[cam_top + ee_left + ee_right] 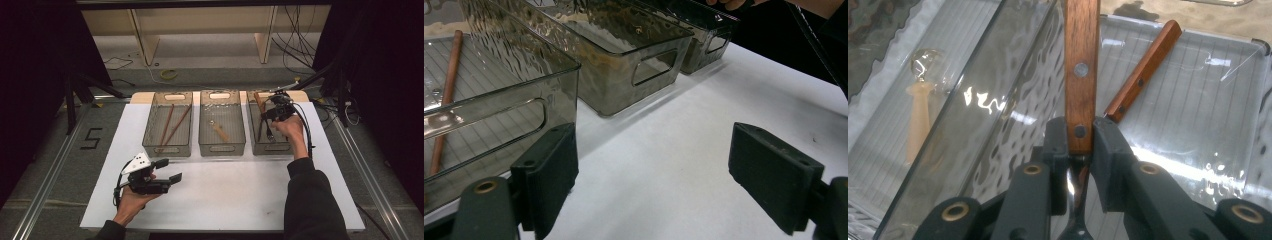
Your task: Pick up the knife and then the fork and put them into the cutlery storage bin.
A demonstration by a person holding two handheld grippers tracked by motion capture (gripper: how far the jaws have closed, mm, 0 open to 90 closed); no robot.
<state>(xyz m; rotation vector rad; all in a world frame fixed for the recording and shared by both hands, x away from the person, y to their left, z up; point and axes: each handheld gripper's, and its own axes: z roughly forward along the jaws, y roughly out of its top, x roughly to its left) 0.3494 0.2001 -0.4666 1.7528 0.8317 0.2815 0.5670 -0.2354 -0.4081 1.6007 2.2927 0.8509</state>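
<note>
My right gripper (1080, 135) is shut on the wooden handle of a utensil (1081, 65), pads pressing its sides near the lower rivet; a metal stem runs down between the jaws. It hangs over the right clear bin (265, 149), where the right gripper (267, 111) reaches in from the near side. A second wooden-handled utensil (1143, 70) lies on that bin's floor. My left gripper (170, 170) rests low at the table's front left, open, nothing between its pads (551, 175).
Three clear bins stand in a row on the white table (225, 195). The left bin (167, 148) holds brown chopsticks (170, 127). The middle bin (222, 148) holds a pale-handled spoon (219, 131). Cables trail on the floor behind.
</note>
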